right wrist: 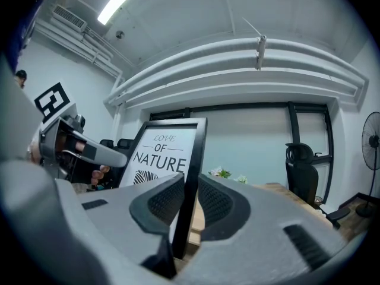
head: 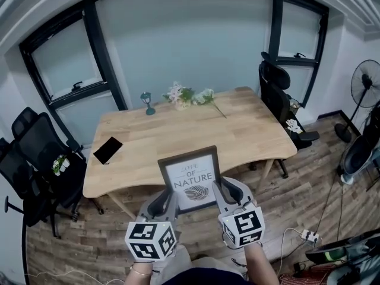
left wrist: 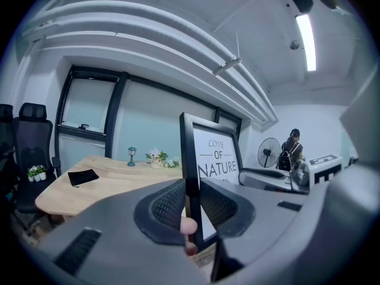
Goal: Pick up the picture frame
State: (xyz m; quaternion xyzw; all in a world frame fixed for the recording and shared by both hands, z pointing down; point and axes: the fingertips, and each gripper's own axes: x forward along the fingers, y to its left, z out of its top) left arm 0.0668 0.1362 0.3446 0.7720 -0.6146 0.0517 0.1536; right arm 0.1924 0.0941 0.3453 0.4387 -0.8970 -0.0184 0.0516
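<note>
The picture frame has a black border and a white print reading "LOVE OF NATURE". It hangs upright in the air over the near edge of the wooden table, held from both sides. My left gripper is shut on the frame's left border, and my right gripper is shut on its right border. In the left gripper view the black border of the frame runs between the pads of the left gripper. In the right gripper view the right gripper clamps the frame the same way.
On the table lie a black phone, a small teal lamp and a bunch of flowers. Black office chairs stand at the left and at the far right. A fan and a power strip are on the right floor.
</note>
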